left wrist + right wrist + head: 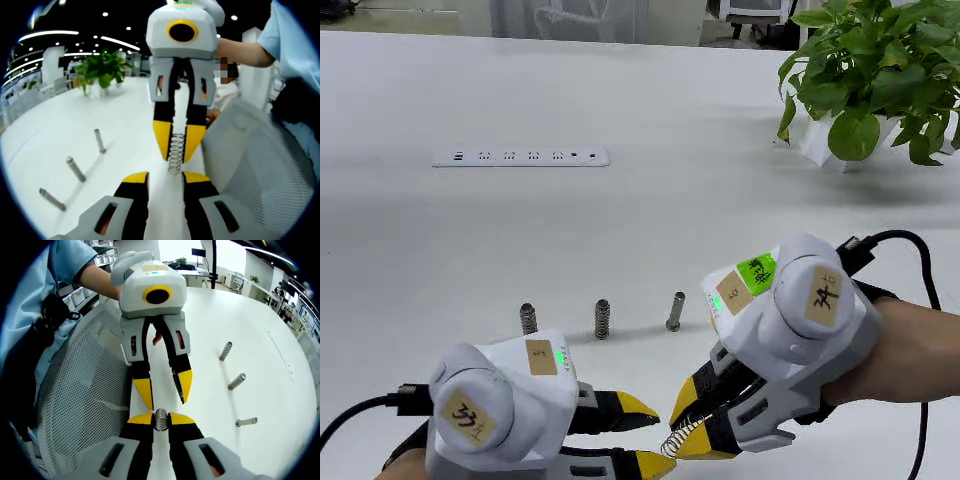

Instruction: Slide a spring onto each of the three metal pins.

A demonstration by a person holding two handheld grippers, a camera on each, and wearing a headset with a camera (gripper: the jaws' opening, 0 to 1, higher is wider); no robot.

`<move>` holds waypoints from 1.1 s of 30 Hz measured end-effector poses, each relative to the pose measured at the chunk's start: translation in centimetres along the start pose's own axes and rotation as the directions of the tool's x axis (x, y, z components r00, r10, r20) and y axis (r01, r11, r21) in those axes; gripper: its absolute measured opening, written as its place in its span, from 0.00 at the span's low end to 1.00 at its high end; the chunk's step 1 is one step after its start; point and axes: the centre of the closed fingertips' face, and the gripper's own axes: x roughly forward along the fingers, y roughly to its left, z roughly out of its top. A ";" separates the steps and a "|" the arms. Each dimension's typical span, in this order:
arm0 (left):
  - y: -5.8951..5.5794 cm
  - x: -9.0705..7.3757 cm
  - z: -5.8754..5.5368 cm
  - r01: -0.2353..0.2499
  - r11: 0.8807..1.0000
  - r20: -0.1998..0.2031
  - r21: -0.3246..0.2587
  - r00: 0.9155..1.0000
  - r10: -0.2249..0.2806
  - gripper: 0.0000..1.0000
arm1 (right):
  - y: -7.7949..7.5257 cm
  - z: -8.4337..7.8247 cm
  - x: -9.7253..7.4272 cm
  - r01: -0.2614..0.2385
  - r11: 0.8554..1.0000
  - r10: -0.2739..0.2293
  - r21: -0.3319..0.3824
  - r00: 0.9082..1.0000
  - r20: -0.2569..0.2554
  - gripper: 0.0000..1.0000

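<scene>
Right now the right gripper point(160, 417) has its yellow-tipped jaws closed on a small coil spring point(160, 422), pinching it across the coils with one end standing clear of the tips. In the head view this spring sits low over the near edge of the white table point(440, 250), well short of the pins. Facing it, the left gripper point(166, 400) has its jaws parted with nothing between them. Its tips are close to the spring's free end, though I cannot tell whether they touch it. Further out, three pins stand in a row. The left pin point(528, 318) and the middle pin point(602, 318) each already wear a spring down their shafts, while the right pin point(676, 311) is a bare, smooth metal post leaning a little. By my reckoning two thirds of the job is done. What is left is to carry the held spring over to the bare post, line its open end up with the tip and slide it down. As for writing, each gripper carries tan stickers with dark handwritten marks on its rounded back and top. The right one also has a green sticker with dark characters, but none of these is clear enough to read with confidence. Beyond the pins lies a white power strip point(520, 157) with no legible lettering, and a potted plant point(865, 70) stands at the far right.
</scene>
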 end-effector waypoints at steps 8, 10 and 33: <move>3.6 -3.2 -1.2 -0.185 0.978 0.034 -0.099 0.981 0.190 0.52 | -1.8 -1.1 -0.7 0.020 0.999 -0.019 0.027 1.000 -0.025 0.12; 4.4 -4.2 -1.4 -0.230 0.967 0.037 -0.111 0.971 0.235 0.56 | -2.4 -1.5 -1.1 0.027 0.999 -0.026 0.030 0.999 -0.040 0.12; 8.1 -9.7 -4.3 -0.488 0.846 -0.014 -0.216 0.868 0.497 1.00 | -9.6 0.4 -5.0 0.094 0.990 -0.110 -0.108 0.983 -0.147 0.12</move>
